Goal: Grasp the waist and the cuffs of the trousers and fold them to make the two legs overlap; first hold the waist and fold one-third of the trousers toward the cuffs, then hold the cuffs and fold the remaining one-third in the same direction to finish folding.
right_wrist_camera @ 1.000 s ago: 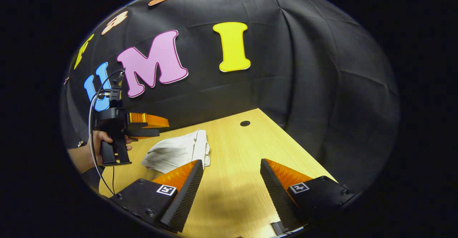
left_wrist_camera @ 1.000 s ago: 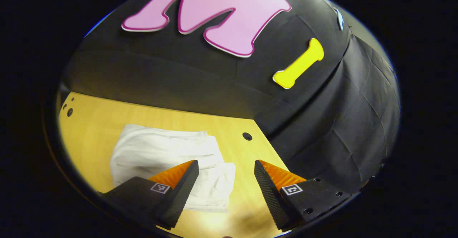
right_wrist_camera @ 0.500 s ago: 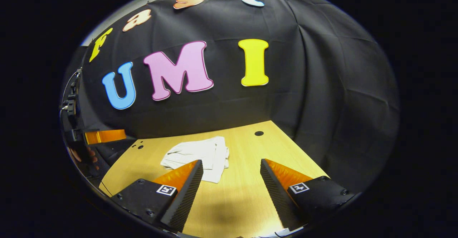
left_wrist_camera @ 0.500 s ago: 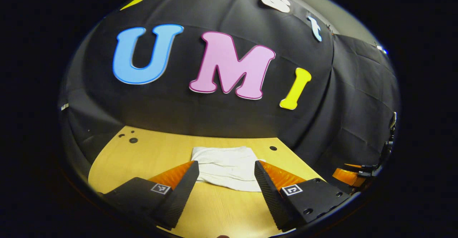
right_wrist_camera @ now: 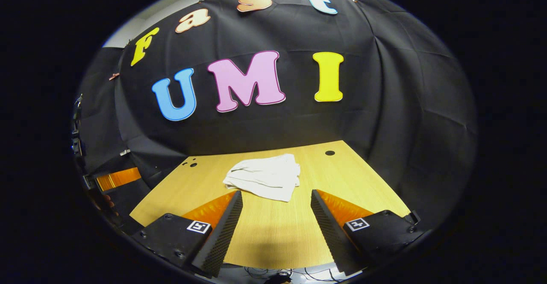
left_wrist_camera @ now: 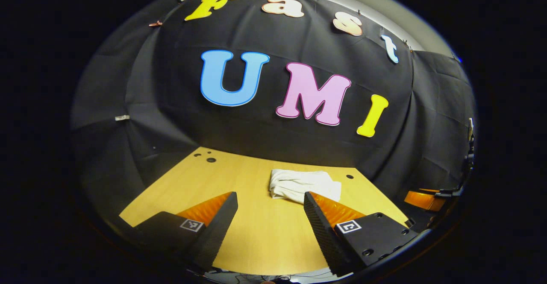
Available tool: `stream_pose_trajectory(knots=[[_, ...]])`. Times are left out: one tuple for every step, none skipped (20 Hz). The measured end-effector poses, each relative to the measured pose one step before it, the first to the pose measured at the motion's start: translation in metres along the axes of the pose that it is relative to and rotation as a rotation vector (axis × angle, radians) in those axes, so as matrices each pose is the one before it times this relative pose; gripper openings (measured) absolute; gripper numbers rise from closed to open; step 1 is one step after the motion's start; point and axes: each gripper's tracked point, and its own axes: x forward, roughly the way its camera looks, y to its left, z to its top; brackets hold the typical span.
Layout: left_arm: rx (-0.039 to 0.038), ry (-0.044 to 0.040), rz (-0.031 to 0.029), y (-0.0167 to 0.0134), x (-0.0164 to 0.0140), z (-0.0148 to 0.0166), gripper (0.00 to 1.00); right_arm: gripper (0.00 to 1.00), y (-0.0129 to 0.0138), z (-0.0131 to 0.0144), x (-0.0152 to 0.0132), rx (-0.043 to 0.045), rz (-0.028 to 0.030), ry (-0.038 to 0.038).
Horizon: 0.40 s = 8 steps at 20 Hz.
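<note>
Both tongs have drawn back from the cloth bundle since a second ago: it then lay right at the left tongs' fingertips and now sits farther off, toward the back of the worktop, in both gripper views.

Item: white fabric trousers (right_wrist_camera: 265,176), one, folded into a compact, slightly rumpled bundle. They lie flat on the pale wooden worktop (right_wrist_camera: 273,232), nearer its far edge than its near edge, touched by neither pair of tongs. In the left gripper view the trousers (left_wrist_camera: 304,184) sit to the right of centre, partly behind the right-hand fingertip.

Item: left tongs (left_wrist_camera: 269,220), one pair, spread wide, nothing between the fingers, held above the near part of the worktop (left_wrist_camera: 256,241).

Item: right tongs (right_wrist_camera: 277,220), one pair, likewise spread wide and empty, held above the near edge.

Edges and room: the near edge of the worktop shows at the bottom of both views, with thin dark cables hanging just beyond it. Bare wood lies all around the trousers, with the broadest stretch between them and the tongs. The left and right edges run back to the black cloth wall.

Holes in the worktop: one round hole (right_wrist_camera: 329,152) near the far right corner; a cluster of small holes (right_wrist_camera: 191,163) near the far left corner.
</note>
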Motion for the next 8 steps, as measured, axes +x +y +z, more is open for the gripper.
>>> stream_pose_trajectory(knots=[[0.01477,-0.01126,0.00925,0.00191,-0.01259,-0.00513,0.97,0.98,0.00147,-0.00585,-0.00802,-0.00278,-0.01106,-0.00207],[0.01287,-0.00336,0.01255,0.00413,-0.01221,-0.00691,0.97,0.98,0.00155,-0.00587,-0.00756,-0.00155,-0.00711,0.00237],[0.01427,0.00404,0.01500,0.00386,-0.01218,-0.00928,0.97,0.98,0.00418,-0.00888,-0.00853,-0.00016,-0.00243,0.01161],[0.01548,0.00964,0.00775,0.00249,-0.01294,-0.01095,0.97,0.98,0.00382,-0.00941,-0.00816,0.00027,0.00023,0.01313],[0.01141,0.01273,0.00055,-0.00040,-0.00971,-0.00916,0.97,0.98,0.00414,-0.00876,-0.00771,0.00023,0.00272,0.01335],[0.00355,0.01149,0.00272,0.00061,-0.00963,-0.00773,0.96,0.98,0.00437,-0.00735,-0.00760,-0.00174,0.00494,0.01133],[-0.00555,0.01096,0.00134,0.00008,-0.00723,-0.00631,0.97,0.98,0.00281,-0.00395,-0.00397,-0.00336,0.00395,0.00368],[-0.00955,0.00707,-0.00116,-0.00020,-0.00729,-0.00476,0.97,0.98,0.00230,-0.00255,-0.00307,-0.00121,0.00300,0.00441]])
